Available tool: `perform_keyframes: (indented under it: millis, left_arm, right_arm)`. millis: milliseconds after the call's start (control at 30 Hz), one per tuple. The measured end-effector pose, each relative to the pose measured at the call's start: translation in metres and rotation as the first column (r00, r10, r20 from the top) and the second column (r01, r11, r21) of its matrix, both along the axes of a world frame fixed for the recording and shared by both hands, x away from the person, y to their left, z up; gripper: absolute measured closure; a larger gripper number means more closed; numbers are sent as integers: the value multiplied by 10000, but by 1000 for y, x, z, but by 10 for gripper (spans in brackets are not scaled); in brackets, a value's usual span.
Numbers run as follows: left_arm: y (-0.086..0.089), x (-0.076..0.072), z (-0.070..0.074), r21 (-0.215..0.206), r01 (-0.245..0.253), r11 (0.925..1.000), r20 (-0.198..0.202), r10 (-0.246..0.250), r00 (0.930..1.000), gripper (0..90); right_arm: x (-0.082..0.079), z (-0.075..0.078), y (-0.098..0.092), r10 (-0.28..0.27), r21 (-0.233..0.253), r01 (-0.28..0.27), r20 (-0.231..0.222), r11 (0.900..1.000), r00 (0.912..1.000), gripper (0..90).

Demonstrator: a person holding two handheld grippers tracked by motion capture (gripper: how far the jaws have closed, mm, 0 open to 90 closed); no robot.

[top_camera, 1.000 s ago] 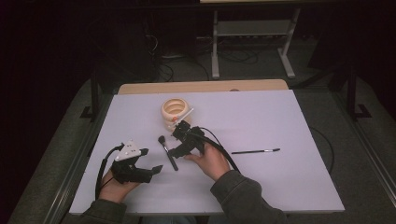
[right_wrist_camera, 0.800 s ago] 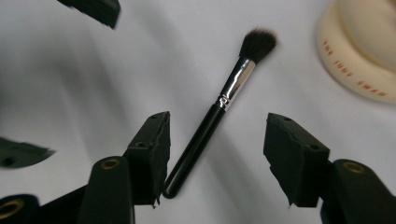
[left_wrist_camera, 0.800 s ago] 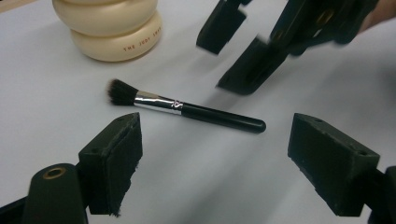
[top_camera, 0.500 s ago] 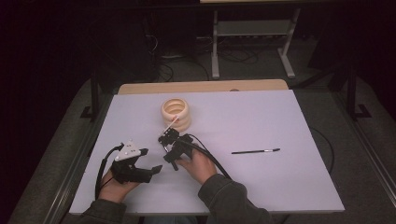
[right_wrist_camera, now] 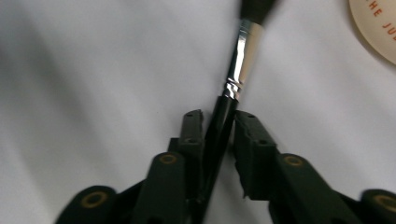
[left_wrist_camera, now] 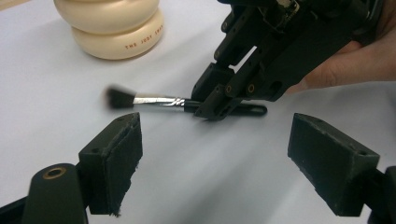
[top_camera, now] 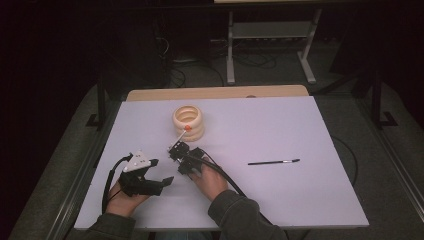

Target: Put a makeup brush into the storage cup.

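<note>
- Pickup of the makeup brush (left_wrist_camera: 156, 101) done, by the look of it: clenched by its black handle in the right gripper (right_wrist_camera: 219, 123), jaws closed in on both sides of the handle, silver ferrule and dark bristles sticking out beyond them.
- Lies nearly level and low over the white table (top_camera: 300, 130), near the middle and a little left, bristles pointing toward the left gripper; cannot tell whether lifted clear or touching the surface.
- Sits just near of the cream ring-stacked holder (top_camera: 189, 121), apart from it, not yet over its mouth.
- Left gripper (left_wrist_camera: 224, 154) released, jaws spread wide with nothing between, resting at the near left.
- Left to do, judging by the layout: tip the brush upright and lower it handle-first into the holder.
- After that, probably the same for the thin dark brush (top_camera: 273, 162) lying flat well to the right, untouched.
</note>
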State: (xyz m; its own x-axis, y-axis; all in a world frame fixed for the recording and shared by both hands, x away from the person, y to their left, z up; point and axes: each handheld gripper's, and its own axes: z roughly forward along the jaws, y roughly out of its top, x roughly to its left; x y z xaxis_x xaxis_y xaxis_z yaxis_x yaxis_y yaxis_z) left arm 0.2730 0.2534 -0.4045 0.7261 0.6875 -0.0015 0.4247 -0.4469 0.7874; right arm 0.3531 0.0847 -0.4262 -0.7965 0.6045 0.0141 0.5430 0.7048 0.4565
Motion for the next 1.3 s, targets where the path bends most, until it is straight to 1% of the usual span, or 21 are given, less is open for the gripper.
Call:
perform_keyframes:
  millis: [67, 200, 267, 333, 367, 400, 433, 500, 533, 600, 633, 700, 767, 800, 833, 1000, 1067, 1167, 1200, 1233, 1300]
  left_arm:
    - [0, 0, 0, -51, -30, 10000, -15, 30, 10000, 177]
    - [1, 1, 0, -117, -56, 9999, -17, 56, 10000, 177]
    - [1, 1, 0, -92, -25, 10000, 14, 25, 10000, 177]
    - [2, 1, 0, -40, 27, 10000, -2, -27, 10000, 187]
    - [3, 1, 0, -22, 62, 10000, 11, -62, 10000, 197]
    - [3, 1, 0, -97, 19, 10000, -2, -19, 10000, 198]
    - [3, 2, 0, 1, 89, 10000, -18, -89, 10000, 199]
    - [4, 2, 1, -30, 124, 9999, -22, -124, 9999, 200]
    - [4, 2, 1, -158, 90, 9998, -18, -91, 10000, 203]
    - [3, 3, 1, -219, 77, 9997, -18, -78, 10000, 204]
    - [4, 3, 1, -232, 102, 9997, -37, -103, 9999, 206]
    - [4, 4, 1, -203, 153, 9997, -71, -155, 9999, 209]
    - [3, 4, 1, -219, 204, 9996, -50, -205, 9998, 211]
    - [2, 4, 2, -290, 185, 9994, -75, -187, 9998, 212]
    - [2, 5, 2, -326, 244, 9992, -53, -246, 9997, 214]
    - [-5, 11, 6, -706, 356, 9969, -69, -362, 9993, 229]
    - [-8, 14, 7, -779, 452, 9959, -82, -460, 9989, 235]
    - [-12, 18, 10, -857, 636, 9943, -135, -650, 9978, 238]
    - [-15, 18, 12, -998, 661, 9928, -174, -682, 9975, 238]
    - [-16, 19, 13, -1027, 742, 9919, -170, -763, 9969, 246]
    - [-21, 23, 16, -1129, 864, 9898, -152, -887, 9959, 269]
  right_arm:
    - [-1, 0, 2, 0, 25, 0, -48, 10000, 10000, 785]
    - [-1, 1, 2, 140, -68, -140, -9, 9999, 9999, 788]
    - [0, 0, 2, 182, 16, -182, -75, 9998, 9998, 788]
    - [2, 0, 0, 404, 88, -403, -92, 9991, 9991, 789]
    - [3, 0, -2, 392, 223, -387, -217, 9990, 9990, 789]
    - [5, 0, -4, 404, 378, -395, -235, 9985, 9989, 789]
    - [5, 0, -7, 408, 522, -399, -176, 9978, 9990, 788]
    - [7, 2, -11, 366, 841, -343, -266, 9959, 9990, 789]
    - [8, 3, -13, 423, 822, -406, -190, 9958, 9989, 789]
    - [8, 8, -18, 446, 924, -433, -122, 9948, 9989, 789]
    - [8, 11, -21, 468, 1025, -462, -35, 9937, 9989, 789]
    - [7, 16, -26, 630, 1134, -620, -46, 9916, 9980, 789]
    - [5, 22, -32, 720, 1146, -741, 229, 9906, 9971, 789]
    - [5, 24, -35, 763, 1200, -794, 297, 9896, 9966, 789]
    - [4, 26, -39, 822, 1391, -858, 319, 9866, 9961, 789]
    - [-1, 40, -61, 902, 1712, -1018, 745, 9800, 9931, 789]
    - [-2, 47, -73, 776, 2013, -910, 736, 9753, 9943, 789]
    - [-4, 55, -87, 721, 2220, -904, 890, 9709, 9934, 789]
    - [-6, 58, -92, 778, 2270, -964, 896, 9691, 9929, 789]
    - [-8, 61, -98, 823, 2320, -1051, 1061, 9670, 9910, 789]
    - [-12, 64, -105, 917, 2383, -1170, 1144, 9641, 9892, 789]
